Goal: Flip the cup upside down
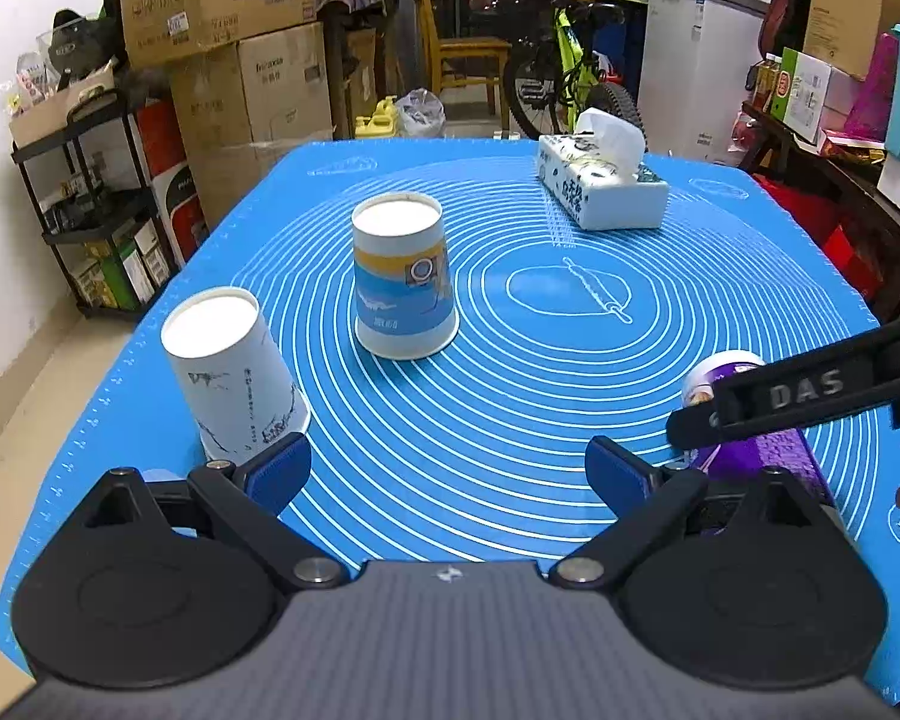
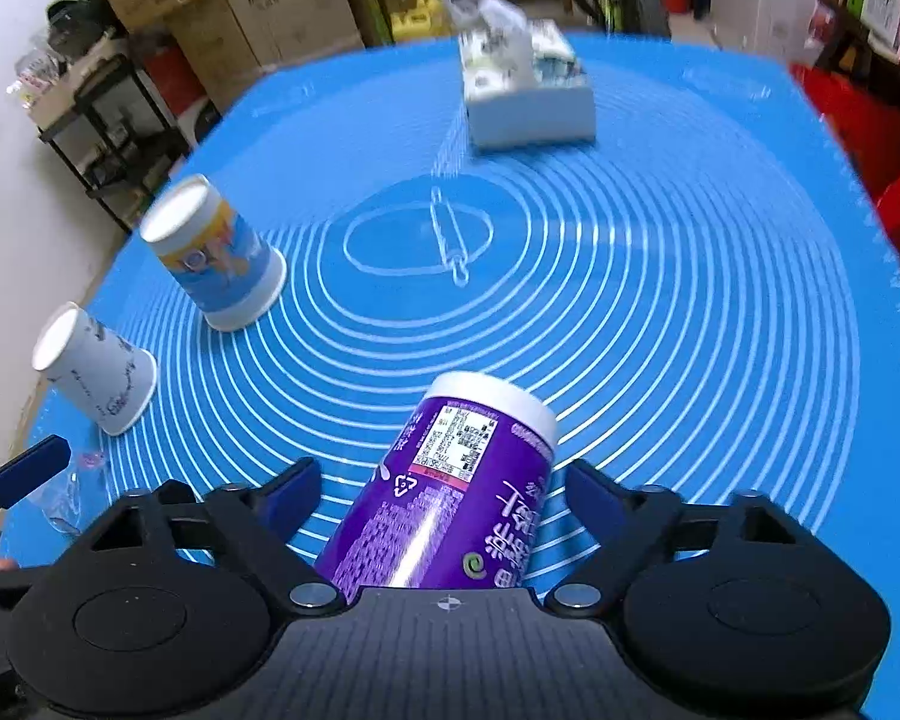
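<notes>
My right gripper (image 2: 441,495) is spread around the tilted purple cup (image 2: 450,492), pads not touching; left gripper (image 1: 447,471) is apart, empty. Risk: unsupported, it tips onto the mat (image 2: 690,300) and rolls.

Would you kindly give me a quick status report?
Left gripper open, empty. Right gripper open around purple cup, jaws apart from it. Two paper cups already inverted. Nothing blocking.

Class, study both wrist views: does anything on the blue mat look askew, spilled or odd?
Nothing is spilled. The purple cup leans tilted between the open right gripper fingers, while the white paper cup and blue-and-yellow paper cup stand upside down. The tissue box looks normal.
</notes>
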### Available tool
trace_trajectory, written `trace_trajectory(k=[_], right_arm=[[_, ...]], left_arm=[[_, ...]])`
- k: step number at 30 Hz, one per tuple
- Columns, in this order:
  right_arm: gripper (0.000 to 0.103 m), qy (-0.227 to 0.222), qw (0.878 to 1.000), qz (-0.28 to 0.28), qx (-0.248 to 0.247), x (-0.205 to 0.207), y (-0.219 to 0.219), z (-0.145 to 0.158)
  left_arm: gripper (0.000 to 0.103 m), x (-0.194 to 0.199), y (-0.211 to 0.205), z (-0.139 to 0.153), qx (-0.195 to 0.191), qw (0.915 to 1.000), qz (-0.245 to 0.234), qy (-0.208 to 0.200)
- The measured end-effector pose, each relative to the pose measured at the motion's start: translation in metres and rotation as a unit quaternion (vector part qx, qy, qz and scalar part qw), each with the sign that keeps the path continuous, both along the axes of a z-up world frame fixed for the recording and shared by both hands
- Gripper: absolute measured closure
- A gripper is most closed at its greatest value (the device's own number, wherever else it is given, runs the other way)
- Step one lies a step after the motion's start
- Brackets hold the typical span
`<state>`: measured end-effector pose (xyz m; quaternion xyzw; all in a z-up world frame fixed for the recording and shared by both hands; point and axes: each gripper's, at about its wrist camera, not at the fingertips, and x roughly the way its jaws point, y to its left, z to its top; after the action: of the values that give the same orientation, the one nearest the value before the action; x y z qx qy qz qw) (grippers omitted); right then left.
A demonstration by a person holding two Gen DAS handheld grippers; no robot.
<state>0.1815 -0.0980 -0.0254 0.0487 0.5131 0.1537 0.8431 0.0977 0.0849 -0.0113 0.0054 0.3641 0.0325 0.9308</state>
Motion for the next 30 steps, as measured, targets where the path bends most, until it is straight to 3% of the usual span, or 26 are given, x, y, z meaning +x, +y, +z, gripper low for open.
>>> trace_trajectory(k=[1, 7, 11, 18, 23, 26, 30], right_arm=[[0.026, 0.009, 1.000, -0.001, -0.002, 0.004, 0.001, -0.004], [0.027, 0.017, 1.000, 0.002, 0.027, 0.005, -0.006, -0.013], [0.031, -0.011, 0.999, 0.005, 0.051, -0.003, -0.015, -0.007], [0.036, -0.151, 0.988, 0.004, 0.023, -0.033, -0.016, 0.017], [0.037, -0.294, 0.956, -0.011, -0.017, -0.050, -0.015, 0.033], [0.037, -0.329, 0.944, -0.018, -0.035, -0.048, -0.017, 0.033], [0.037, -0.340, 0.939, -0.019, -0.053, -0.040, -0.020, 0.020]], left_arm=[[0.006, 0.002, 0.001, -0.001, -0.003, 1.0000, 0.001, 0.002], [0.006, 0.003, 0.003, -0.003, -0.021, 0.9997, 0.000, 0.010], [0.006, 0.001, 0.002, -0.002, -0.027, 0.9996, -0.001, 0.008], [0.006, -0.001, -0.001, 0.002, -0.028, 0.9996, -0.002, 0.001], [0.006, -0.001, -0.003, 0.003, -0.031, 0.9995, -0.002, -0.001], [0.006, -0.002, -0.007, 0.002, -0.029, 0.9996, -0.004, -0.004], [0.006, -0.001, -0.010, 0.000, -0.028, 0.9996, -0.007, -0.001]])
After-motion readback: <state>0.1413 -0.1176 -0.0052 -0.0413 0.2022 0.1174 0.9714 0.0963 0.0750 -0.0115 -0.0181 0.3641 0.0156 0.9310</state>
